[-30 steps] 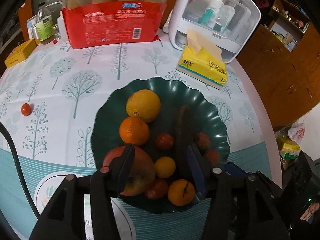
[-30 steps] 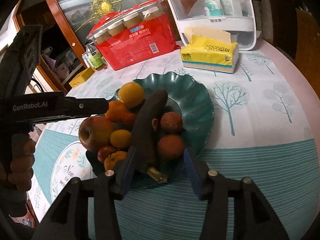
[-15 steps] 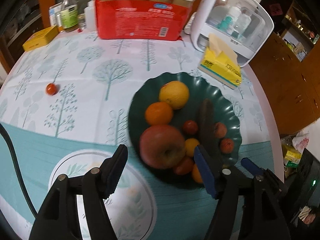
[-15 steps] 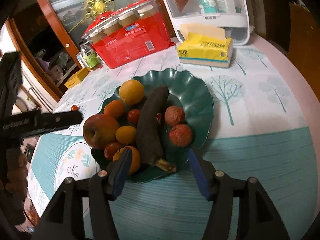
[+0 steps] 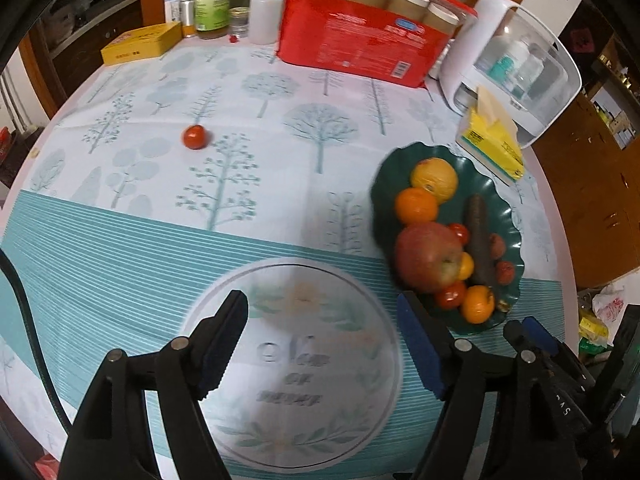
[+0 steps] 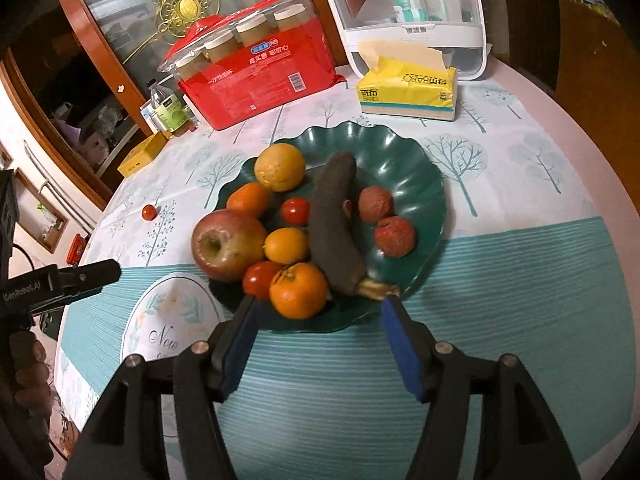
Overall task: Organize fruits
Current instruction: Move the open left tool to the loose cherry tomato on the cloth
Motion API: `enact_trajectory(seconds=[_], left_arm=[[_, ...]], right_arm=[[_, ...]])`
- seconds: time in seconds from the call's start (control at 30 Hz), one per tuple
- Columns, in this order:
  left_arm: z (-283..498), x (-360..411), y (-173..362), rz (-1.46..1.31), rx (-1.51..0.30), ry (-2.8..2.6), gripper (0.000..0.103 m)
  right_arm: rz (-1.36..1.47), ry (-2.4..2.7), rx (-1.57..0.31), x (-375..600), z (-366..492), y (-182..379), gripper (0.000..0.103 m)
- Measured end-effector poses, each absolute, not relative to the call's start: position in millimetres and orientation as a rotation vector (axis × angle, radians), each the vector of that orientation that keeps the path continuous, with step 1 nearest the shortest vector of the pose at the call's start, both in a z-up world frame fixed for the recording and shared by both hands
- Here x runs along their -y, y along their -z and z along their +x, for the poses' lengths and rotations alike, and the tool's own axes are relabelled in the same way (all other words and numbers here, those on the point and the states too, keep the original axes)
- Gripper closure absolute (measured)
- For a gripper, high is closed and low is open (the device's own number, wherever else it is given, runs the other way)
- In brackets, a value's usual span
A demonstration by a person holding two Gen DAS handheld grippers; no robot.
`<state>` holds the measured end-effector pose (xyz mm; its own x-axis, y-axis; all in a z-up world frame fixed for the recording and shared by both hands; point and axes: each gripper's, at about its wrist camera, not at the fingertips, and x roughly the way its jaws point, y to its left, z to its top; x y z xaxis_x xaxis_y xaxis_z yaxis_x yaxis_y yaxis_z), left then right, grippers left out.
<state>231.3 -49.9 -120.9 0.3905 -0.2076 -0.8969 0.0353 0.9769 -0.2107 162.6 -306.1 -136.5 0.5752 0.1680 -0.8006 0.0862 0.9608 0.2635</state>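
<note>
A dark green scalloped plate point(image 6: 404, 160) holds an apple point(image 6: 228, 246), a yellow orange point(image 6: 279, 167), several small oranges and tomatoes, a blackened banana point(image 6: 334, 224) and two lychees. The plate also shows in the left wrist view point(image 5: 504, 204). One small red tomato point(image 5: 194, 137) lies alone on the tablecloth, far left of the plate; it shows in the right wrist view point(image 6: 149, 212) too. My left gripper point(image 5: 322, 312) is open and empty over the round floral print, left of the plate. My right gripper point(image 6: 316, 312) is open and empty at the plate's near rim.
At the back stand a red pack of cups point(image 5: 368, 36), a white cosmetics case point(image 5: 516, 60), a yellow tissue pack point(image 6: 408, 88), bottles point(image 5: 212, 4) and a yellow box point(image 5: 140, 42). The round table's edge curves close on the right.
My left gripper has swung left and back from over the plate, which now sits at its right. My right gripper has drawn back slightly from the plate. The fruits have not moved.
</note>
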Motion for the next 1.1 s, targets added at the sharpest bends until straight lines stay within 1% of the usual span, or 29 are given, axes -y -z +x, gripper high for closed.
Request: enact_trajectory(seconds=[0.2, 0.33, 0.6, 0.87, 1.1], left_arm=[[237.9, 14.3, 111.3, -0.131, -1.158, 0.155, 0.027], [250.3, -6.5, 104.2, -0.102, -1.146, 0.172, 0.027], [296.1, -44.9, 98.3, -0.049, -1.126, 0.206, 0.026], [349.4, -69.7, 111.6, -0.019, -1.123, 0.245, 0.026], [386.8, -77.6, 138.2, -0.036, -1.13, 0.277, 0.026]], right_arm=[[0.299, -0.011, -0.98, 275.4, 162.6, 130.3, 0.039], [0.312, 0.011, -0.982, 250.1, 164.9, 126.8, 0.033], [0.337, 0.065, -0.988, 206.0, 169.5, 127.5, 0.032], [0.324, 0.144, -0.999, 173.8, 177.1, 133.8, 0.032], [0.303, 0.198, -1.015, 155.9, 180.7, 136.5, 0.032]])
